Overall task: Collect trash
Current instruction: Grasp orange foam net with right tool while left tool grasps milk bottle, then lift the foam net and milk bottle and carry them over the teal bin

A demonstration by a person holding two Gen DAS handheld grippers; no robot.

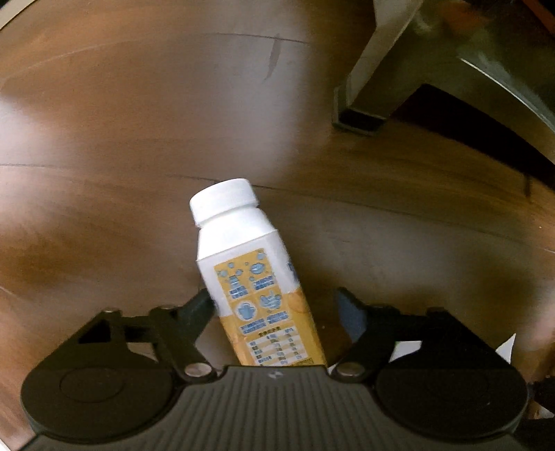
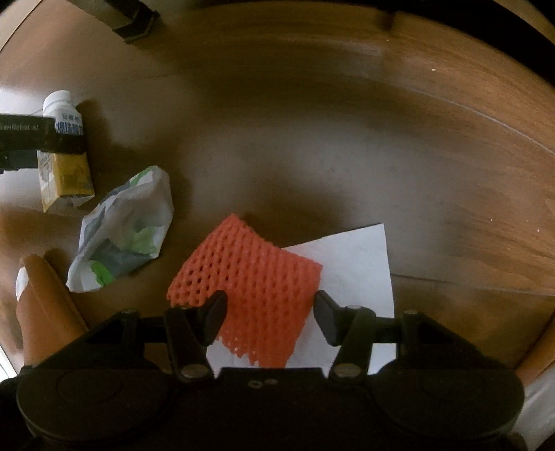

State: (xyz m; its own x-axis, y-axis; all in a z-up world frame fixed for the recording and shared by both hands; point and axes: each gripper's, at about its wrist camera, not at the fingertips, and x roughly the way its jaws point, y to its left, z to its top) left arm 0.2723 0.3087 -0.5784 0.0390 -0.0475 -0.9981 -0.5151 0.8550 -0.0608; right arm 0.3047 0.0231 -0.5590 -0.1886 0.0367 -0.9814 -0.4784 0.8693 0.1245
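Note:
A white and yellow drink carton (image 1: 256,284) with a white cap lies on the wooden floor between the fingers of my left gripper (image 1: 277,305); the jaws are open, with a gap on the right side. The carton also shows in the right wrist view (image 2: 66,163), with the left gripper's finger (image 2: 52,138) across it. An orange foam net (image 2: 249,288) lies on a white paper sheet (image 2: 357,263), between the open fingers of my right gripper (image 2: 270,312). A crumpled white and green wrapper (image 2: 125,229) lies between carton and net.
A grey furniture leg (image 1: 378,69) stands on the wooden floor (image 1: 121,121) at the upper right of the left wrist view, and shows in the right wrist view (image 2: 131,20) at top left. A brown cylinder (image 2: 45,305) lies at the left edge.

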